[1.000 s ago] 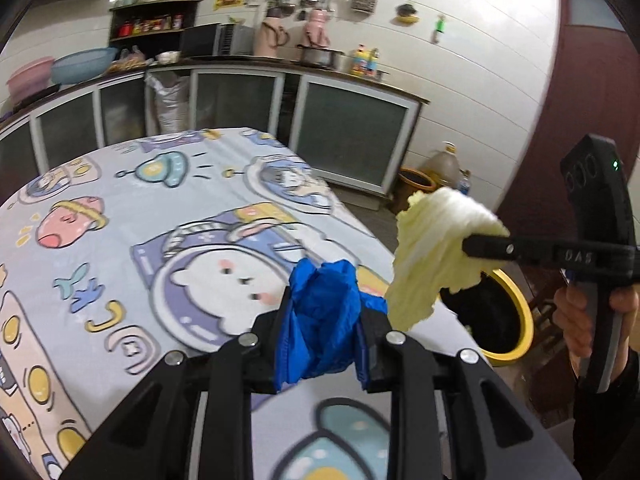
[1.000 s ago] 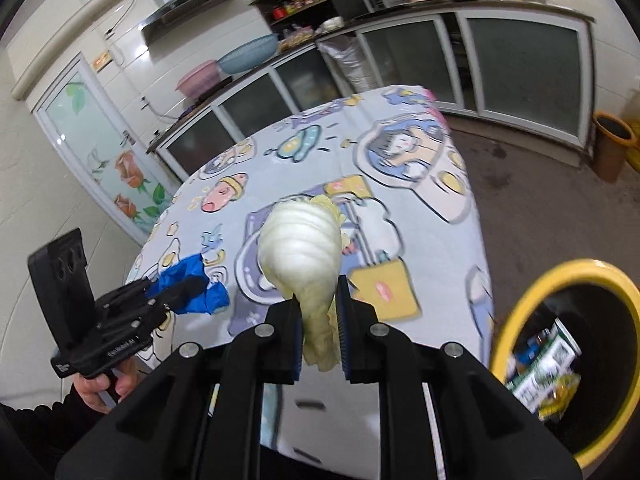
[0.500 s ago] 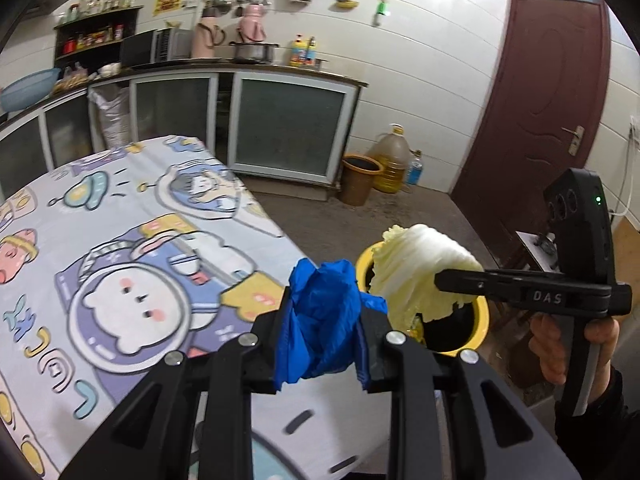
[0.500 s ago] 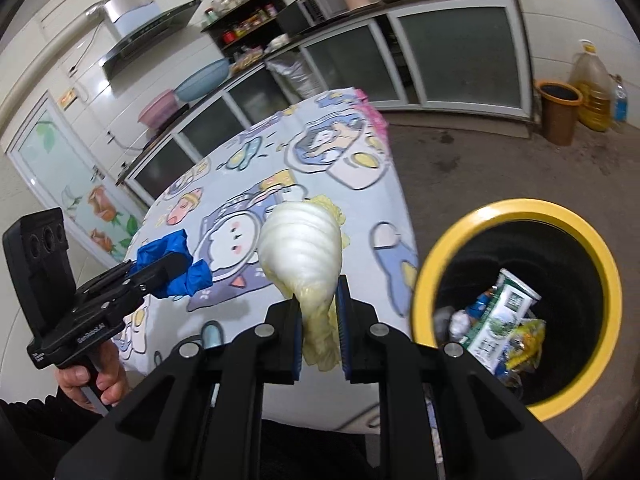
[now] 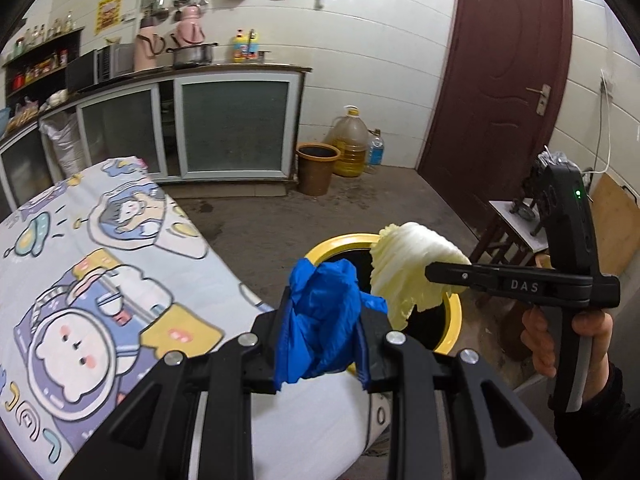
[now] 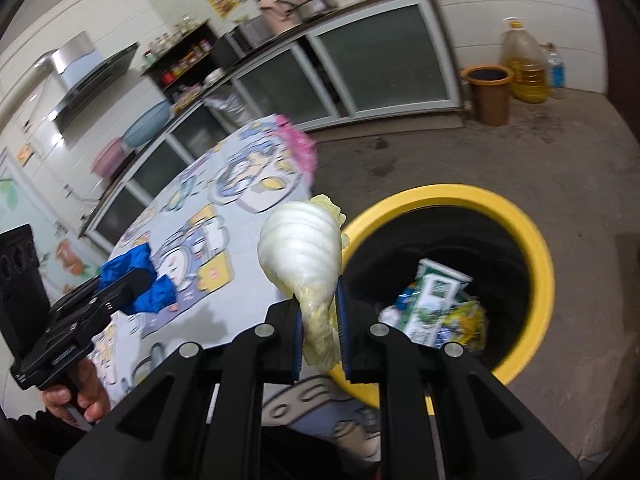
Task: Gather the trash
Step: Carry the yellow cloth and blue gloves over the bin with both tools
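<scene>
Holding a crumpled blue plastic bag (image 5: pixel 320 316) pinched between nearly closed fingers, our left gripper (image 5: pixel 322 344) hung over the edge of the desk (image 5: pixel 120 264) with its cartoon-printed cloth. Our right gripper (image 6: pixel 318 316) was squeezed onto a pale yellow-white cabbage leaf (image 6: pixel 300 256), held above the rim of the black bin with a yellow rim (image 6: pixel 536 240), where packaging (image 6: pixel 432 300) lay inside.
</scene>
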### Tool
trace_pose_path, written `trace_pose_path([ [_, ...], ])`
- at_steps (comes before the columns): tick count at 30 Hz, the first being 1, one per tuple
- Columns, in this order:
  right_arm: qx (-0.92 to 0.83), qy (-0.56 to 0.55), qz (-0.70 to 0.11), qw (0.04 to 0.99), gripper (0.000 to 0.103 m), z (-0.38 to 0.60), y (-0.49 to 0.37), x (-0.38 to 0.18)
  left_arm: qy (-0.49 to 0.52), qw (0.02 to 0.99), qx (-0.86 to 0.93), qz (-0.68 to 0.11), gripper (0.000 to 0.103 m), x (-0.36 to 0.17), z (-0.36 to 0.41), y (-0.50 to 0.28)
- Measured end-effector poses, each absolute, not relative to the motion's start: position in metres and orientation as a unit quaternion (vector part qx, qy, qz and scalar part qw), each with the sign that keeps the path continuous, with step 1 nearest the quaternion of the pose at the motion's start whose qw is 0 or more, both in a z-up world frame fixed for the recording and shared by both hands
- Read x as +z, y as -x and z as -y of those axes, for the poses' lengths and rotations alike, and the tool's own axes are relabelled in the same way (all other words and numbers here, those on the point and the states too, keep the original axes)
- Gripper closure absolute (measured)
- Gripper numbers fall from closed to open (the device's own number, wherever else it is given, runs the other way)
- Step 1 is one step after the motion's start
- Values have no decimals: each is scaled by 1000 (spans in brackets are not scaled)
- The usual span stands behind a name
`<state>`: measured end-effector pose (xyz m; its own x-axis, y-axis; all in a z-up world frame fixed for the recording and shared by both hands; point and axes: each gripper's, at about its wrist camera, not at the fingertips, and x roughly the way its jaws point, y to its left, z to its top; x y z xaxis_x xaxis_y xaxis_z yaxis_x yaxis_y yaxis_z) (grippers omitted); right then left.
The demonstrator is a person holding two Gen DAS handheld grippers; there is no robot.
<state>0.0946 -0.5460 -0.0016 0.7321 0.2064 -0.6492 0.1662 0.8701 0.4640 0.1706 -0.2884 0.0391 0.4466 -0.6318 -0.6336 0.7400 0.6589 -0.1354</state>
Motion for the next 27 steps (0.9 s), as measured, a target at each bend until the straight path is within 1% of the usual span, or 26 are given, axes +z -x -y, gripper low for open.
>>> trace_pose_path([
  [12, -39, -266, -371, 889, 88, 585, -89, -27, -111, 831, -431, -334, 79, 26, 348, -172],
  [27, -75, -279, -405, 868, 88, 600, -102, -64, -106, 822, -434, -352, 79, 3, 383, -187],
])
